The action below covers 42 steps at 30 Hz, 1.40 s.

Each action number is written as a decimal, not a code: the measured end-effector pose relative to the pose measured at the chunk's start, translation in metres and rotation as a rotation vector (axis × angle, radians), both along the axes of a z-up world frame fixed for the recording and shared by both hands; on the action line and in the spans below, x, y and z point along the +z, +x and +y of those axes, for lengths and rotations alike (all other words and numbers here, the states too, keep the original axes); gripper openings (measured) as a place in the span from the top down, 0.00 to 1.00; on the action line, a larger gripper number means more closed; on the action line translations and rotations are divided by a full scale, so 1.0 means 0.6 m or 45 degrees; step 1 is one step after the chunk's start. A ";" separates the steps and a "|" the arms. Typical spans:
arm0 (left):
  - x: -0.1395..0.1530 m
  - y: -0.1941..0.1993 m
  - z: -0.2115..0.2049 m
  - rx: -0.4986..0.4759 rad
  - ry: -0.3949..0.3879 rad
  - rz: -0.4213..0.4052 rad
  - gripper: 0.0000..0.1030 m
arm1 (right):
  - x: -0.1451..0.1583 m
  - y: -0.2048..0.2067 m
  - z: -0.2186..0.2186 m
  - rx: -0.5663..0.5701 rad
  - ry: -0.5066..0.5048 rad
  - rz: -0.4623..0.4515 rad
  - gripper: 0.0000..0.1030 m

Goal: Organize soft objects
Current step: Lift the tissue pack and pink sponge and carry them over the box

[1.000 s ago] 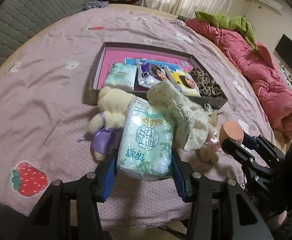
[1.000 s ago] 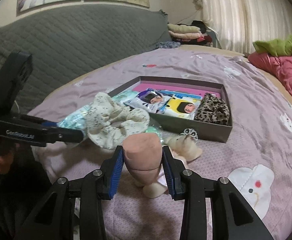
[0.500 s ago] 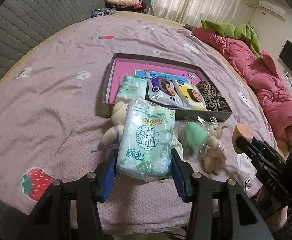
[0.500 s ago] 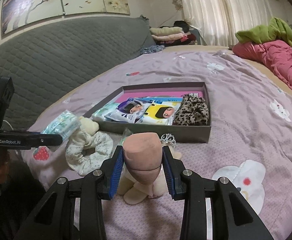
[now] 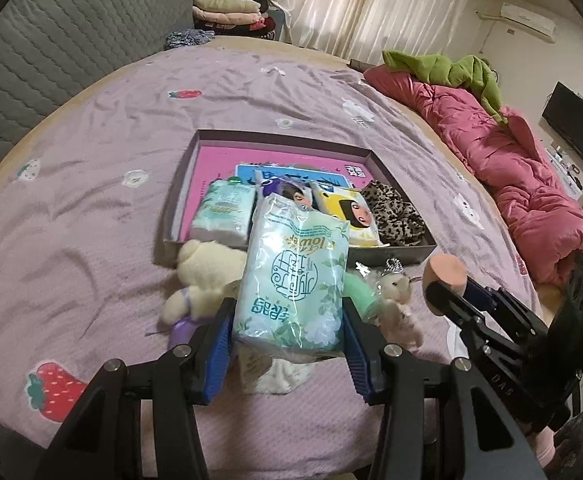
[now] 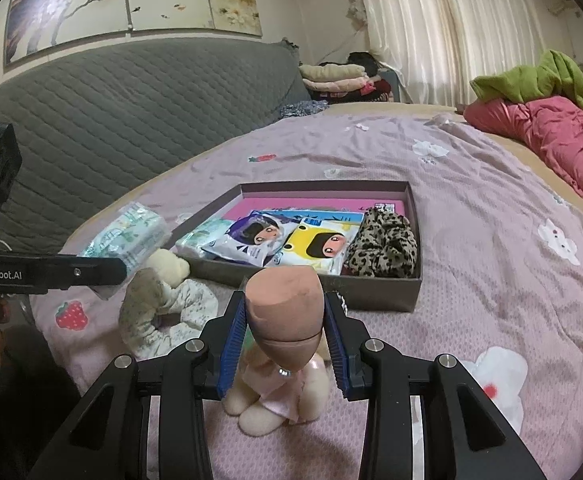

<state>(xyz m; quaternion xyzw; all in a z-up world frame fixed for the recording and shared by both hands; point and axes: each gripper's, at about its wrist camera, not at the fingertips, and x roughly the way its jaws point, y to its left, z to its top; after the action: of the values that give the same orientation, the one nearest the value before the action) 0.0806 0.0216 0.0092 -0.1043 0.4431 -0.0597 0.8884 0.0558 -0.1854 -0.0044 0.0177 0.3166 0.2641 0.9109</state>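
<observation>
My left gripper [image 5: 287,344] is shut on a pale green tissue pack [image 5: 293,276] and holds it above the bed, just short of the open grey box [image 5: 393,254]. My right gripper [image 6: 284,336] is shut on a beige makeup sponge [image 6: 285,306]; it also shows in the left wrist view [image 5: 447,272]. The box [image 6: 371,292] holds a tissue pack [image 5: 223,210], two cartoon wipe packs [image 6: 287,242] and a leopard scrunchie [image 6: 381,246]. On the bed in front of it lie a cream plush bear [image 5: 207,276], a small crowned plush [image 5: 397,300], a green sponge [image 5: 357,290] and a floral scrunchie [image 6: 163,312].
A pink quilt [image 5: 511,168] with a green garment [image 5: 447,70] lies along the bed's right side. A grey padded headboard [image 6: 111,120] stands at the left. Folded clothes [image 5: 227,10] are stacked beyond the bed. The bed's front edge is close below both grippers.
Both grippers have pulled back and risen, each still holding its item. The floral scrunchie that lay against the tissue pack has dropped onto the bed, uncovering the green sponge.
</observation>
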 end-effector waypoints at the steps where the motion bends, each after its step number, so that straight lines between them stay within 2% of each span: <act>1: 0.000 0.004 -0.004 -0.005 0.001 -0.001 0.52 | 0.000 0.003 0.000 -0.003 0.002 -0.003 0.62; 20: -0.007 0.092 -0.053 0.003 0.009 -0.025 0.51 | -0.004 0.088 -0.037 -0.166 -0.045 -0.035 0.62; 35: -0.040 0.167 -0.085 -0.004 0.050 0.005 0.51 | -0.019 0.145 -0.033 -0.189 -0.042 -0.026 0.62; 42: -0.058 0.209 -0.097 0.000 0.049 0.036 0.51 | -0.043 0.173 -0.019 -0.169 -0.082 0.045 0.62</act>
<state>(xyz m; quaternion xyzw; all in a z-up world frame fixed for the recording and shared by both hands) 0.2062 -0.0367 -0.0256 -0.0881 0.4567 -0.0497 0.8839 0.1598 -0.1966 -0.0300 0.0142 0.3391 0.1924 0.9207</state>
